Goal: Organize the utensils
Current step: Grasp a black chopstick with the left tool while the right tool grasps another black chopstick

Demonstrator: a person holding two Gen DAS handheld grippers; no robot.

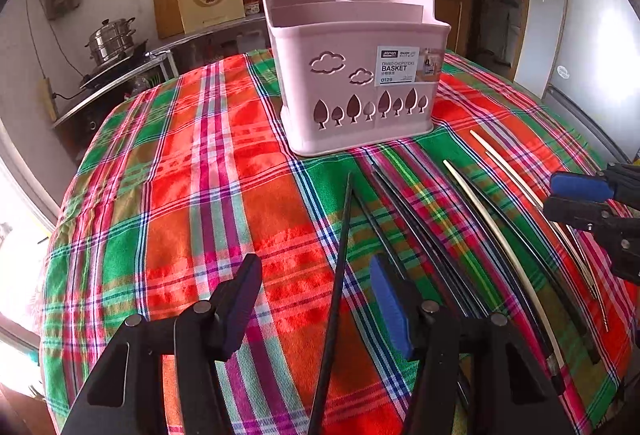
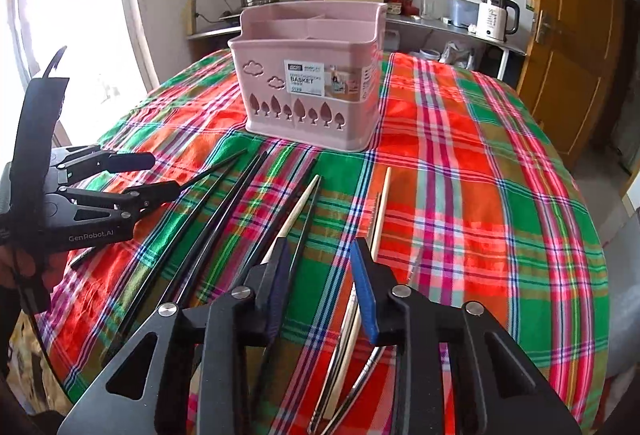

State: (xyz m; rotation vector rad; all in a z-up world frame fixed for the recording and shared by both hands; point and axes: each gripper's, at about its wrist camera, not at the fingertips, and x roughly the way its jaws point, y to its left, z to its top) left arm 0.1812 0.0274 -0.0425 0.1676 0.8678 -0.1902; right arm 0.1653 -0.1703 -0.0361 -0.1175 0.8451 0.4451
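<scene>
Left tool [image 1: 316,311] stands partly open around a black chopstick [image 1: 340,255], pads clear; right tool [image 2: 320,287] gapes narrowly over pale chopsticks [image 2: 348,319], below the pink plastic basket [image 2: 312,75].

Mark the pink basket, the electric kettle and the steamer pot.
pink basket [image 2: 308,115], right wrist view, front wall.
electric kettle [image 2: 493,20], right wrist view, white body.
steamer pot [image 1: 111,40], left wrist view, steel side.

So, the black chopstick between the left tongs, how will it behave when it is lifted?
The black chopstick looks thin and straight, so probably stiff and light. It seems smooth and glossy, so it may slip or swing between the left tongs. Lying on the checked cloth, it could roll if pushed sideways.
</scene>
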